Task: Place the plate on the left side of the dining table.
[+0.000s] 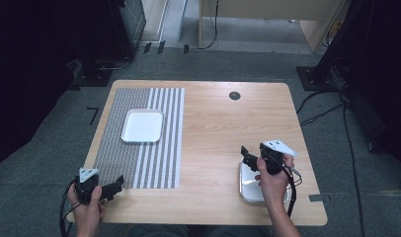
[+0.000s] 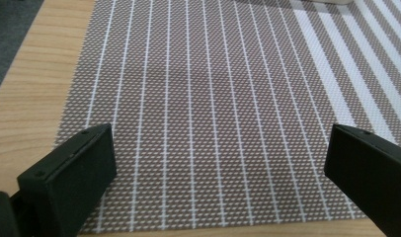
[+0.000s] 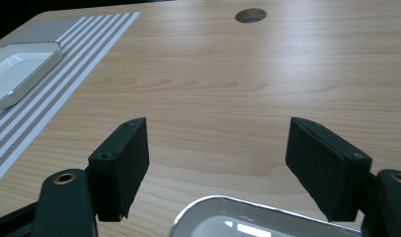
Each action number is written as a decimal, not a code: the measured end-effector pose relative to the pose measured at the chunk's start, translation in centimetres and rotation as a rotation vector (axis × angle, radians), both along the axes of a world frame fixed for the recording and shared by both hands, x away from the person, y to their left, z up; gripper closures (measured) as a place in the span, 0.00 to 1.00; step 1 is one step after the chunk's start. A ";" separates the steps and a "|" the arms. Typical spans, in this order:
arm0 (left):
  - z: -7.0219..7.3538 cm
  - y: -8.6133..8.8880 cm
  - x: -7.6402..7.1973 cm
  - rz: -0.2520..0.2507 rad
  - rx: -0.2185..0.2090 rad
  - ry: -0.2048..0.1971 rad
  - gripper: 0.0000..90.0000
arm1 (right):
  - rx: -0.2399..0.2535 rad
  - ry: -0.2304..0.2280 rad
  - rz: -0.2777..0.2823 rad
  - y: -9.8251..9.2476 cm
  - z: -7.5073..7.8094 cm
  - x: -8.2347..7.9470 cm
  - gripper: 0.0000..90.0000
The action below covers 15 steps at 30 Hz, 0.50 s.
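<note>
A: Right gripper (image 1: 249, 159), what's it doing?

B: I'm holding it at the lower right of the high view, jaws spread wide, gripping nothing. It's hovering over the far edge of the silver tray (image 1: 249, 190). In the right gripper view that tray's rim (image 3: 228, 207) is showing at the bottom centre, just below and between my two jaws, not touching either one that I can tell.

A: And the left?

B: Left gripper (image 1: 114, 186) is sitting at the lower left of the high view, at the near corner of the striped placemat (image 1: 139, 163). Jaws are also standing wide open, empty. In the left gripper view I'm looking straight along them at the placemat (image 2: 208, 113), weave running between the jaws, table edge (image 2: 20, 108) at the left of the frame.

A: Anything else on the table?

B: White tray (image 1: 142, 125) is lying on the placemat, upper left of centre in the high view, well apart from both grippers. It's also showing at the left edge of the right gripper view (image 3: 16, 71). The round cable hole (image 1: 234, 96) is sitting near the top centre of the wooden table (image 1: 213, 128).

A: Silver tray versus white tray?

B: Well apart, opposite sides of the table.
</note>
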<state>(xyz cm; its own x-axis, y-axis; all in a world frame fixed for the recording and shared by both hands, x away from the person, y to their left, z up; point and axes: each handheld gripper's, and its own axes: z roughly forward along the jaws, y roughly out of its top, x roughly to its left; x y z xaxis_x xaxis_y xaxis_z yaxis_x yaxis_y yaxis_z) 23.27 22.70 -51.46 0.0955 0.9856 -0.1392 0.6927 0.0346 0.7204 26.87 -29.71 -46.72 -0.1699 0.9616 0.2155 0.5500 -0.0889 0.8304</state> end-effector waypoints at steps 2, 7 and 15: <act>0.0 0.2 -0.1 0.002 0.002 0.000 0.00 | 0.001 0.001 -0.014 -0.7 -0.1 -0.2 0.28; -0.1 0.5 -0.3 0.004 0.018 -0.002 0.00 | 0.006 0.005 -0.054 -2.6 -0.3 -0.8 0.28; -0.2 0.6 -0.6 0.006 0.036 -0.006 0.00 | 0.015 0.011 -0.116 -5.6 -0.7 -1.8 0.28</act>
<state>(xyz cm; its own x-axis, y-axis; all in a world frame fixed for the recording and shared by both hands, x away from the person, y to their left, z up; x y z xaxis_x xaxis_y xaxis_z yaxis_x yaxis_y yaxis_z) 22.65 23.34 -51.65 0.0903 0.9906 -0.1032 0.6879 0.0129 0.7257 25.09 -35.35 -47.42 -0.0554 0.9714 0.2309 0.5447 -0.1644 0.8224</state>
